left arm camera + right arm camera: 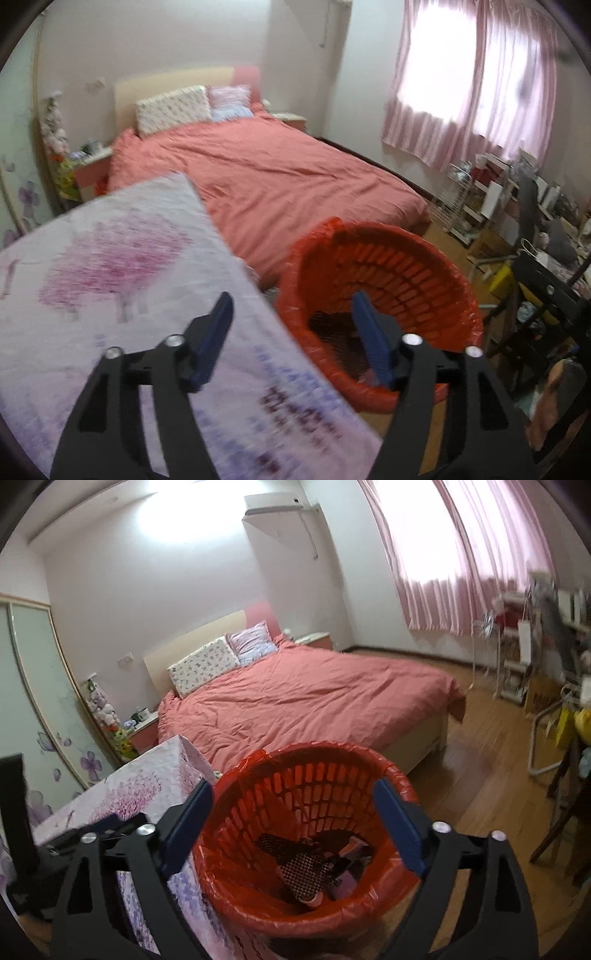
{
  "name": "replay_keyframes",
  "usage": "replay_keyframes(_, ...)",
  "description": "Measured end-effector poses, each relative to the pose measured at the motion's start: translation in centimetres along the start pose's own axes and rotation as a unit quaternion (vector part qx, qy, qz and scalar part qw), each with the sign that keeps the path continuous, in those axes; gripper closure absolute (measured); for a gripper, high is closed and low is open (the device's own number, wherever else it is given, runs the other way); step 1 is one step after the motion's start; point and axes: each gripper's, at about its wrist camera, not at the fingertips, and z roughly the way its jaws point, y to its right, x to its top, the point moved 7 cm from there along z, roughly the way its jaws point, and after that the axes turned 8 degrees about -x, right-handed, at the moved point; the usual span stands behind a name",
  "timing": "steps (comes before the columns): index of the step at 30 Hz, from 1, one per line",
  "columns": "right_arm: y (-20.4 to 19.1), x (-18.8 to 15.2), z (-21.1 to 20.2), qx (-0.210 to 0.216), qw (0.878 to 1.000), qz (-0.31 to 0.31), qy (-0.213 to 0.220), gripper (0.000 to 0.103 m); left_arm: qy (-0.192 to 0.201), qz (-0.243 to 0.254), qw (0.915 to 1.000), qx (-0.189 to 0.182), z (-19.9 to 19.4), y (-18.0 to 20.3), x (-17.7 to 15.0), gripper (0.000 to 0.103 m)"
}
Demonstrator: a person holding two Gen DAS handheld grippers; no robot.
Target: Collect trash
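Note:
A red slotted waste basket (pixel 314 786) with a red plastic liner stands on the wooden floor at the foot of the bed. Inside it lie dark netting and other scraps of trash (pixel 306 864). My right gripper (pixel 293 784) hangs open just above the basket's mouth, with nothing between its blue fingers. In the left wrist view the same basket (pixel 406 273) is at the lower right. My left gripper (pixel 291 295) is open and empty, one finger over the basket and the other over a white box with a pink tree print (pixel 110 295).
The tree-print box (pixel 122 794) stands right against the basket's left side. Behind both is a bed with a salmon cover (pixel 314 701). Cluttered shelves and a rack (pixel 498 206) line the right wall under pink curtains. Wooden floor (pixel 480 760) lies to the right of the basket.

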Motion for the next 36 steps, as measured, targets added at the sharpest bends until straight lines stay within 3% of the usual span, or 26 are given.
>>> replay_keyframes(5, -1.0, 0.1, -3.7, -0.037, 0.998, -0.03, 0.031, 0.002, 0.041, -0.006, 0.996, 0.079, -6.8, -2.8, -0.8, 0.007)
replay_keyframes(8, -1.6, -0.1, -6.0, -0.064, 0.996, -0.045, 0.042, 0.002, 0.056, -0.008, 0.9891, 0.136, -10.4, -4.1, -2.0, 0.004)
replay_keyframes(11, -2.0, -0.7, -8.1, -0.067, 0.995, -0.041, 0.052, 0.002, 0.066, -0.01, 0.9846, 0.161, -13.8, -4.8, -3.8, 0.004)
replay_keyframes(24, -4.8, -4.7, -14.0, -0.107, 0.98, -0.119, 0.119, 0.002, 0.076, -0.077, 0.9734, 0.202, -22.1, -6.6, -12.6, 0.004)
replay_keyframes(30, -5.1, -6.0, -14.1, -0.094, 0.984, -0.121, 0.093, 0.002, 0.103, -0.066, 0.9682, 0.218, -24.4, -5.9, -14.3, 0.004)
replay_keyframes(36, -5.3, -7.0, -12.9, -0.096, 0.985, -0.128, 0.058, 0.002, 0.099, -0.078, 0.9679, 0.217, -24.9, -6.3, -15.2, 0.004)
